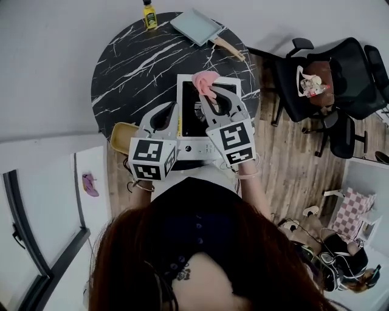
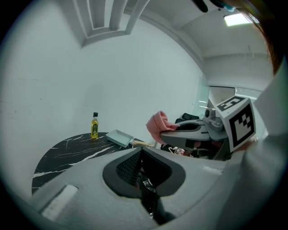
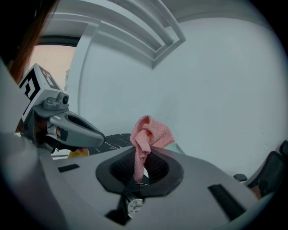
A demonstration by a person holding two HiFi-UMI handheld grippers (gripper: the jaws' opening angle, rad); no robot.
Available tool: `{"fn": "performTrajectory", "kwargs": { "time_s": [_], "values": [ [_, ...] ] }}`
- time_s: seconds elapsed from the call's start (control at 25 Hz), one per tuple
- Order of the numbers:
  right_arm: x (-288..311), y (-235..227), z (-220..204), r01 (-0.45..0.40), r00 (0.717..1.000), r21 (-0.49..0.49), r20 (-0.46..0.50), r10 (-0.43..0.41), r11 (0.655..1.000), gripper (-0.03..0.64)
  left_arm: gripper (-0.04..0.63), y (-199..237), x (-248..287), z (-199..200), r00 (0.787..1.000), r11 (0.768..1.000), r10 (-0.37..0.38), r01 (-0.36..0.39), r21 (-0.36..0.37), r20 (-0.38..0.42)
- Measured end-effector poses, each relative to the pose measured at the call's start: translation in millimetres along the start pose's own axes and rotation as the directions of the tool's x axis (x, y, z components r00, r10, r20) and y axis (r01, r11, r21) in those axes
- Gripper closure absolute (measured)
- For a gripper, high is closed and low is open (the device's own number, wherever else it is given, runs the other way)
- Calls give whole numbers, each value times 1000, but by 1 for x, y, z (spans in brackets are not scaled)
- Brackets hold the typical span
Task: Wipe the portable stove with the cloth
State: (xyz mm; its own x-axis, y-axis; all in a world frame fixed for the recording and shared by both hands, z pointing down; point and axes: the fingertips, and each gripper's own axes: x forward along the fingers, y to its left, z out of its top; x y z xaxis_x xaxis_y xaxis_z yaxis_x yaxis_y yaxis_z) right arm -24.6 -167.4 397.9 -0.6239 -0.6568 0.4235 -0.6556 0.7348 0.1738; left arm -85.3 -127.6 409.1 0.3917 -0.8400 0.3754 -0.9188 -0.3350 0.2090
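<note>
At a black-marble table [image 1: 127,73], the right gripper [image 1: 210,92] clamps a pink cloth [image 1: 205,79] above the portable stove [image 1: 189,147] — the left gripper [image 1: 172,110] beside it, jaws together, empty. An oil bottle [image 1: 149,14] and a rectangular pan [image 1: 196,27] sit at the far edge; office chairs [image 1: 340,73] stand on wood flooring [image 1: 292,164].

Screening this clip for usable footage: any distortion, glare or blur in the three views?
Head view: evenly lit, sharp, straight lines bowing toward the edges. Left gripper view: strong fisheye, black corners, a ceiling light bright at top right. Right gripper view: same fisheye and dark corners, the cloth crisp, no glare.
</note>
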Motion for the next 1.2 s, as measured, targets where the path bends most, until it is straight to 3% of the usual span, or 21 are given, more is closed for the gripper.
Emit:
{"fn": "performTrajectory", "kwargs": {
  "time_s": [0.76,1.2],
  "values": [
    [38,-18,-29,-211,977,-161,-66,203,964,575,583,4,2,-10,990,990,140,-141,-28,-26],
    [59,-24,-51,-318,948,-300,-129,292,899,575,583,6,0,-19,980,979,194,-196,-54,-45]
  ]
}}
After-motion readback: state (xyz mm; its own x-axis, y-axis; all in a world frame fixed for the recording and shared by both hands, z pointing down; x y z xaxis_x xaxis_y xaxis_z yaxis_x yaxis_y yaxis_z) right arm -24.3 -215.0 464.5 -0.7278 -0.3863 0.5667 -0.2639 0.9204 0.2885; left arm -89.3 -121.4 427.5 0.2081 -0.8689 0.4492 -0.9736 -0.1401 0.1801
